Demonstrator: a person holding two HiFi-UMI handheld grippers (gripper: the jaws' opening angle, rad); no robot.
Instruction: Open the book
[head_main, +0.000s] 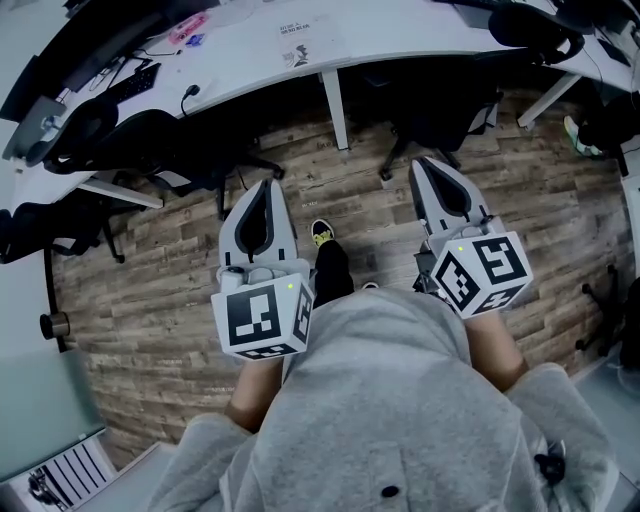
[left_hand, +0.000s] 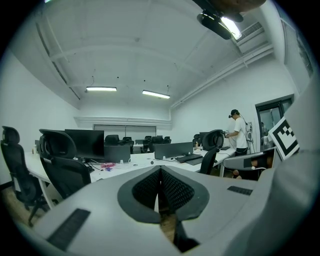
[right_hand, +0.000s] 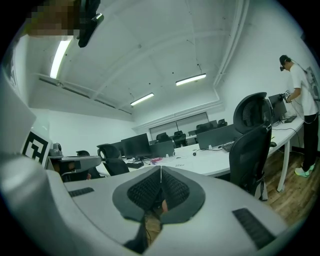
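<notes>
Left gripper view shows the left gripper (left_hand: 160, 172) clenched, its ribbed pads pressed together with nothing between them. The right gripper (right_hand: 160, 172) is clamped on empty air in the same way. In the head view both are held out level in front of the person's grey sweatshirt, above a wooden floor (head_main: 150, 290). Beyond their tips, dark office chairs (head_main: 440, 110) are tucked under the near edge of a long white desk (head_main: 400, 40). No book can be made out. A printed sheet (head_main: 300, 42) lies near the desk's middle, and a striped printed thing (head_main: 60, 478) sits at the lower left, well apart from both grippers; I cannot tell what it is. The likely risks are taking a loose sheet for the book, knocking a chair on the approach, or arriving with the jaws closed and pushing the cover instead of lifting it.
</notes>
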